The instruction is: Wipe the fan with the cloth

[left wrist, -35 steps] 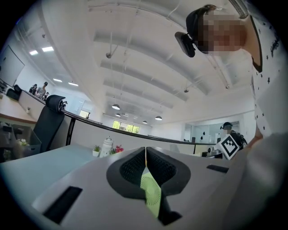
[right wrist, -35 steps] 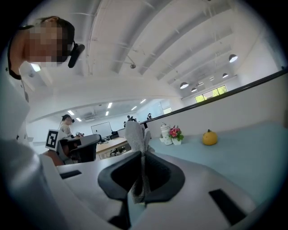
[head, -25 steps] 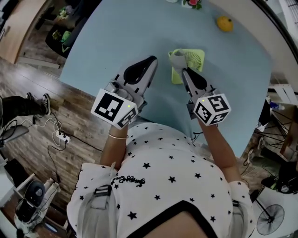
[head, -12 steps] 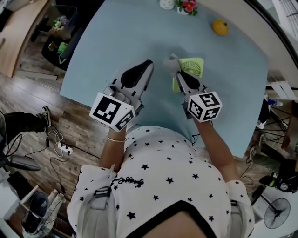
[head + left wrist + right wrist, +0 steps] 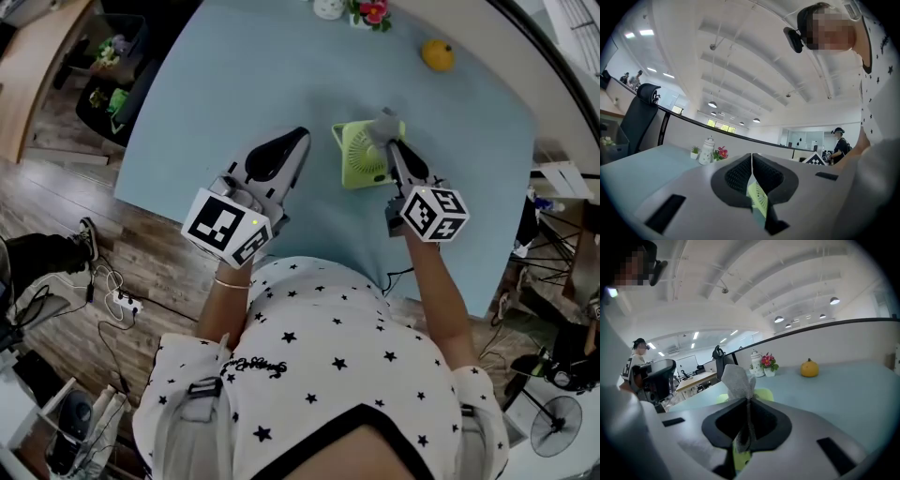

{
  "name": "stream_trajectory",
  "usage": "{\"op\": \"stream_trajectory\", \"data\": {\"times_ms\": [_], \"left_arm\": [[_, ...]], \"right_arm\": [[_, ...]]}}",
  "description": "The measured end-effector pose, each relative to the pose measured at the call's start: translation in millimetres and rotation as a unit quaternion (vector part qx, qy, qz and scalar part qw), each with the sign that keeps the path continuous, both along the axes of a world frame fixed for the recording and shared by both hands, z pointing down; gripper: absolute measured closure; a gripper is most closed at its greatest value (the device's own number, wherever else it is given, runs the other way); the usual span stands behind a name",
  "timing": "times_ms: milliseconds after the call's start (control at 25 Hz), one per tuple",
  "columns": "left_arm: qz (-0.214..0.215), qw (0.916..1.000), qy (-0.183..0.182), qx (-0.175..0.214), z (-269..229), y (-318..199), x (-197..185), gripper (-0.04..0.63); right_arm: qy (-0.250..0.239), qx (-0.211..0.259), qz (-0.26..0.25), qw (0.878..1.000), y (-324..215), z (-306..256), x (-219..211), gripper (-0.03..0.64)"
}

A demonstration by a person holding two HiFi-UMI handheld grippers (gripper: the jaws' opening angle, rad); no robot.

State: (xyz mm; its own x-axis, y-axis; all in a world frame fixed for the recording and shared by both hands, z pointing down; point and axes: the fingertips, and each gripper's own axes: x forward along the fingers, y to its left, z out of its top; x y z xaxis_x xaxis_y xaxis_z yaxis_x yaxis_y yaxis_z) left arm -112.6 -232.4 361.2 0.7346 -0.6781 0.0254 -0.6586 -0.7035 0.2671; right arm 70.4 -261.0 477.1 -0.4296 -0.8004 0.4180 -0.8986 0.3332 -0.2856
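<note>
A small green fan (image 5: 359, 156) lies on the light blue table (image 5: 234, 84), grille facing up. My right gripper (image 5: 389, 142) is shut on a grey cloth (image 5: 383, 122) at the fan's far right corner. In the right gripper view the cloth (image 5: 737, 379) sticks up from the closed jaws of the right gripper (image 5: 749, 401), with the green fan (image 5: 762, 394) just behind and below. My left gripper (image 5: 300, 139) hovers left of the fan, shut with nothing in it. The left gripper (image 5: 751, 157) shows the fan (image 5: 758, 202) through the slit under its jaws.
A yellow-orange fruit (image 5: 436, 55) sits at the far right of the table. A white jar (image 5: 328, 7) and a small flower pot (image 5: 372, 11) stand at the far edge. The near table edge runs just in front of me. Cables and a power strip (image 5: 122, 276) lie on the wooden floor at left.
The right gripper has carried the cloth from the fan's left side across to its right far corner, uncovering the grille. The left gripper has stayed about where it was.
</note>
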Motion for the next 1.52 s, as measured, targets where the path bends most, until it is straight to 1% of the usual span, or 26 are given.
{"op": "stream_trajectory", "data": {"times_ms": [160,360,640,760,880,1000,1120,1200,1320,1520], "left_arm": [[-0.004,1.0,-0.001,-0.002,0,-1,-2,0.563],[-0.006,1.0,0.0,-0.001,1,-1,-5,0.563],[-0.003,1.0,0.001,-0.002,3,2,-7,0.563],[0.0,1.0,0.001,0.001,1,3,-6,0.563],[-0.001,1.0,0.0,0.002,0,3,-6,0.563],[-0.005,1.0,0.0,0.001,0,6,-10,0.563],[-0.009,1.0,-0.001,0.001,0,8,-13,0.563],[-0.011,0.9999,-0.002,0.001,1,9,-15,0.563],[-0.014,0.9999,-0.003,-0.001,2,10,-19,0.563],[-0.012,0.9999,-0.004,-0.001,2,11,-18,0.563]], "right_arm": [[0.004,0.001,0.033,0.999,-3,0,24,0.592],[-0.007,-0.01,0.07,0.997,-3,9,43,0.592],[-0.012,-0.006,0.076,0.997,0,9,39,0.592],[-0.031,0.012,0.074,0.997,2,-6,33,0.592],[-0.048,0.039,0.049,0.997,4,-24,14,0.592],[-0.049,0.05,-0.004,0.998,12,-28,-22,0.592],[-0.044,0.032,-0.058,0.997,25,-14,-58,0.592],[-0.038,0.013,-0.078,0.996,33,1,-72,0.592],[-0.028,-0.008,-0.086,0.996,38,19,-80,0.592],[-0.014,-0.003,-0.079,0.997,39,20,-77,0.592]]}}
